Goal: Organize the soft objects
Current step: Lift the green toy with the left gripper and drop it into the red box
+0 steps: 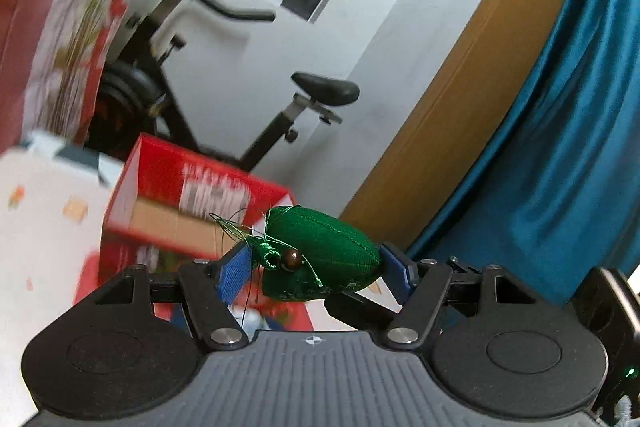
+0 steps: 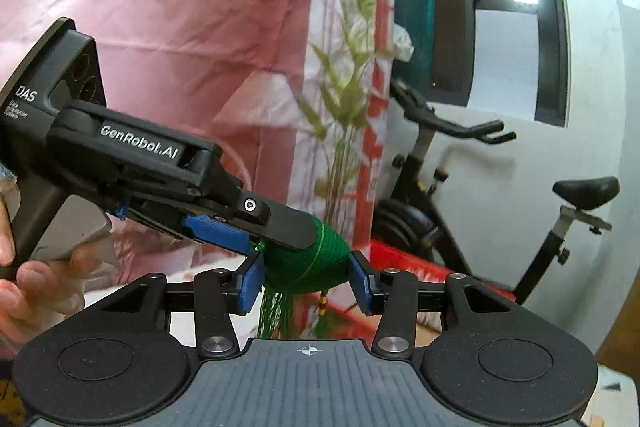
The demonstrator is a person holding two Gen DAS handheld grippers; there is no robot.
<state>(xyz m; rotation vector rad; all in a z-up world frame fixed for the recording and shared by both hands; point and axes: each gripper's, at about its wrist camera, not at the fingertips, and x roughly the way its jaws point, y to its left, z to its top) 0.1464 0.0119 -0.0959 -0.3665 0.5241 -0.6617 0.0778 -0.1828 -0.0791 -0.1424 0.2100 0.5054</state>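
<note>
1. We had the green stuffed pouch [image 1: 324, 251] up in the air, pinched from both sides by the left gripper [image 1: 316, 267], its blue fingers [image 1: 234, 273] pressed against the fabric.
2. A brown bead [image 1: 294, 259] and a knotted green cord sat at the pouch's near end, loose threads trailing off to the left.
3. From the right wrist view, the right gripper [image 2: 306, 279] was clamped on the same pouch [image 2: 308, 267] too, blue fingers [image 2: 252, 281] tight on either flank, green tassel strands [image 2: 274, 311] hanging beneath.
4. The left gripper [image 2: 256, 227] reached in from the left there, its fingers gripping the pouch's top end; the hand [image 2: 24, 267] holding it showed at the frame edge.
5. Behind, we saw a red carton [image 1: 192, 203], blurred, with its flap open.
6. A pink bag with a bamboo print [image 2: 344, 99] filled the left background, and an exercise bike [image 2: 460, 163] stood against the white wall.
7. A teal curtain [image 1: 560, 147] hung on the right of the left wrist view.
</note>
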